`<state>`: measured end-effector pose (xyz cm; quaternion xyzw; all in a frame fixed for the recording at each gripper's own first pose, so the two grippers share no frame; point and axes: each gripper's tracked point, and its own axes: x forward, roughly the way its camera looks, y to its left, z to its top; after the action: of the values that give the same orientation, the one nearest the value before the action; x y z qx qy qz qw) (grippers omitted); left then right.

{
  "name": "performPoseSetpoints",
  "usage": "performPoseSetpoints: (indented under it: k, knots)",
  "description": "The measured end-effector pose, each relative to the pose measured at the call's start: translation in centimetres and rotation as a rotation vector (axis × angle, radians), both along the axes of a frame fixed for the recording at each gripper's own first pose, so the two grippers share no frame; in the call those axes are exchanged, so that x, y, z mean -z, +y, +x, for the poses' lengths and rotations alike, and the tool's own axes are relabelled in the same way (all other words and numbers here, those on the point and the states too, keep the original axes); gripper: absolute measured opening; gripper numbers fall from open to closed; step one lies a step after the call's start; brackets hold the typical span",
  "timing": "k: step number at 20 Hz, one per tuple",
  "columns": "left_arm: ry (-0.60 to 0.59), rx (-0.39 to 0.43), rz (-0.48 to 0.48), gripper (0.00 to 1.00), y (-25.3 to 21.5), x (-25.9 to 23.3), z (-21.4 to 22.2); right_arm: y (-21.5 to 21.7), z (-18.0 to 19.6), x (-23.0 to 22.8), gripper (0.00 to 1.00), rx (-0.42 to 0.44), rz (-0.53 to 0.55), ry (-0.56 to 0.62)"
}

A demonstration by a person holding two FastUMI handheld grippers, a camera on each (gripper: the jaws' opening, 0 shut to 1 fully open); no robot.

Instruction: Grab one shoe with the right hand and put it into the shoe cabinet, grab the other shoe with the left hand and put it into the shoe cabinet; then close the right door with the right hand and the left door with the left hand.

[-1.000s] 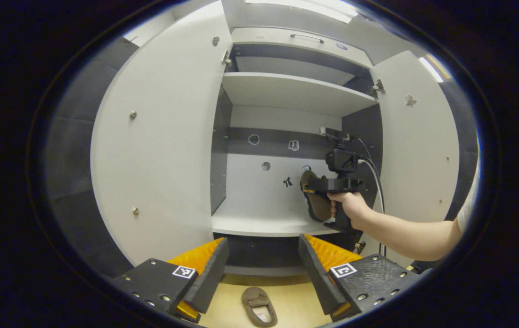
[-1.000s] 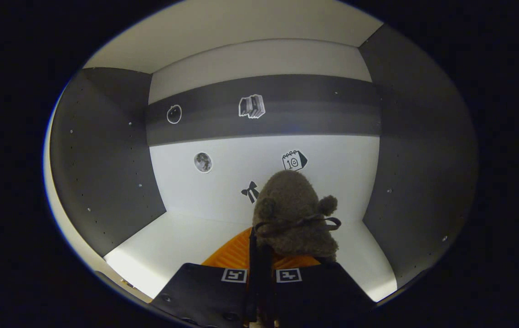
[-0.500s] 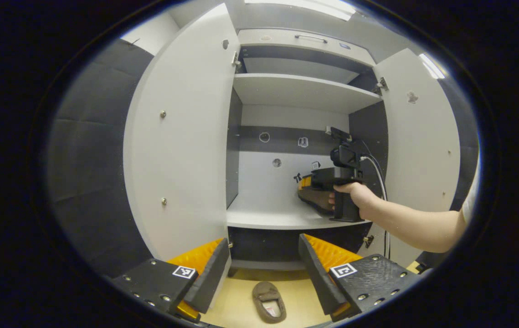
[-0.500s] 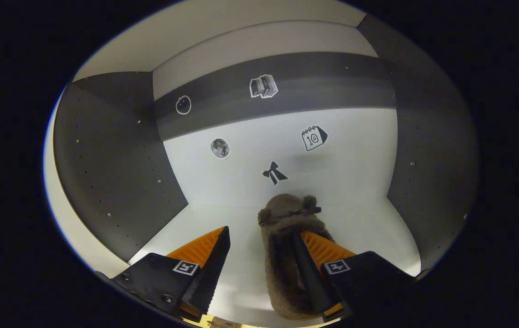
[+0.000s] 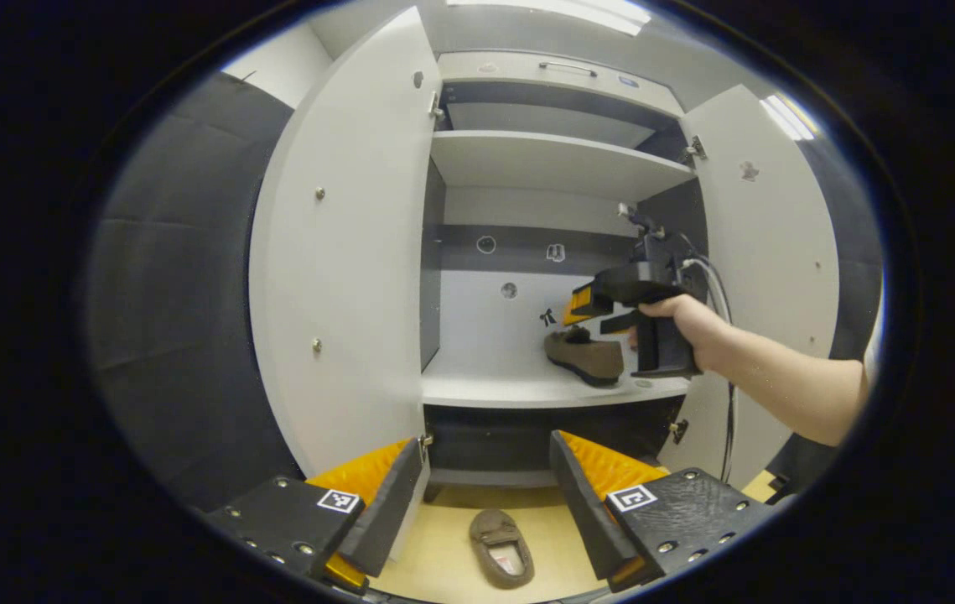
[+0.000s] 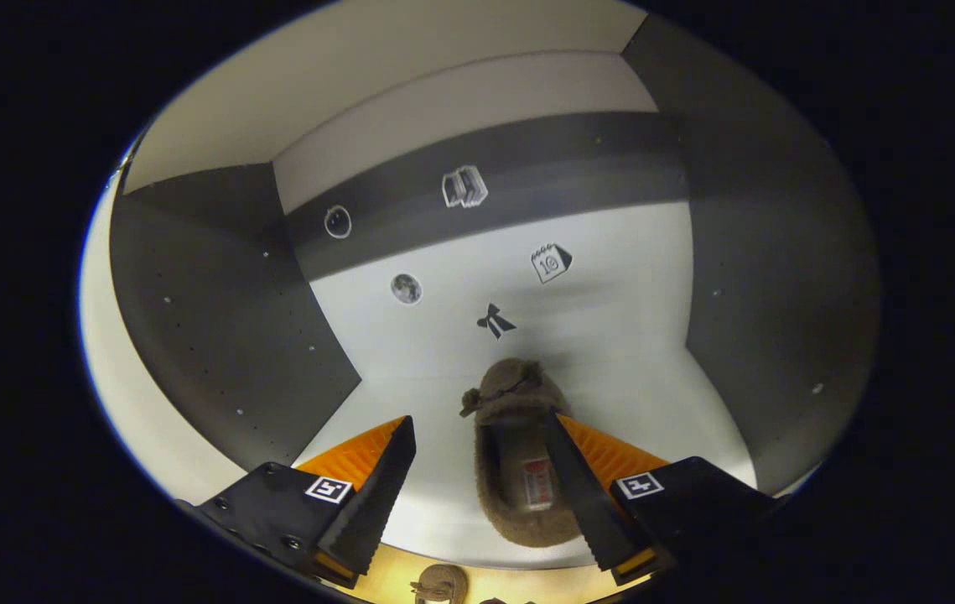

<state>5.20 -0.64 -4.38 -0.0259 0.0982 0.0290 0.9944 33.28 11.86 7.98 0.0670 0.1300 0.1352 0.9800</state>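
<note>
A brown fuzzy shoe (image 6: 519, 457) lies flat on the white lower shelf (image 6: 410, 403) of the shoe cabinet, toe toward the back wall. My right gripper (image 6: 484, 495) hovers just above it, open, its fingers to either side and not pressing. In the left gripper view that shoe (image 5: 586, 356) rests on the shelf (image 5: 485, 387) below the right gripper (image 5: 590, 309), held by a hand. The other brown shoe (image 5: 500, 547) lies on the tan floor, between and below the fingers of my open left gripper (image 5: 485, 512).
Both cabinet doors stand open: the left door (image 5: 343, 252) and the right door (image 5: 770, 252). An upper shelf (image 5: 552, 164) and a top drawer with a handle (image 5: 565, 67) sit above. A forearm (image 5: 787, 386) reaches in from the right.
The right gripper opened and let go of the shoe, which now lies flat on the shelf; the gripper rose and pulled back slightly. The left gripper shifted a little.
</note>
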Motion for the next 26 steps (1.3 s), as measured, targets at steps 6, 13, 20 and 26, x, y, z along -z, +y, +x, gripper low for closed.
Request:
performPoseSetpoints:
  k: [6,13,20,26]
  knots:
    - [0.096,0.119,0.009,0.90,-1.5,4.3,0.3,-2.1,-6.6,-4.9,0.98,0.012,-0.025,-0.155]
    - [0.288,0.251,0.081,0.91,-2.9,13.1,0.6,-3.1,-15.8,-3.9,0.92,0.023,-0.157,-0.290]
    - [0.467,0.342,0.098,0.91,-4.3,23.0,0.6,-5.4,-23.2,2.1,0.98,0.071,-0.180,-0.285]
    - [0.597,0.331,0.153,0.91,-3.8,28.7,1.8,-8.7,-29.6,7.2,0.98,0.155,-0.205,-0.184]
